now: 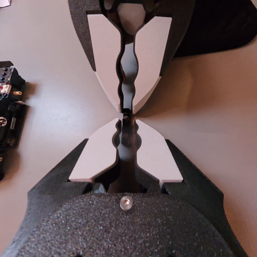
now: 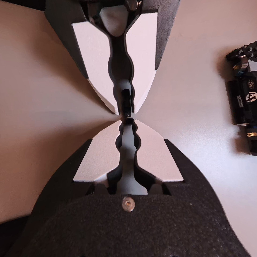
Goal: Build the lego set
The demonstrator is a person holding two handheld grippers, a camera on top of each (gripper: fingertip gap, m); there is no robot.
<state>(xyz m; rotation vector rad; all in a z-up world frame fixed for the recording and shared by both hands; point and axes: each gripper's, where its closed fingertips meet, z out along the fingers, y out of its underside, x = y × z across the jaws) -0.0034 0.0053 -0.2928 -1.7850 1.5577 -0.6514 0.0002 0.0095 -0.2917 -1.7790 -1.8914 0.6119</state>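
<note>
Left tool (image 1: 126,122) and right tool (image 2: 128,120), tip to tip, each pinch the same small black lego piece (image 1: 126,116); the black lego car (image 2: 244,97) lies on the worktop (image 2: 187,111) beside them.

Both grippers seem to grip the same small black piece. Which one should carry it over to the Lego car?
Left gripper, probably: the black piece sits deep between its fingers, while the right gripper pinches only its end. The Lego car lies beside both.
</note>
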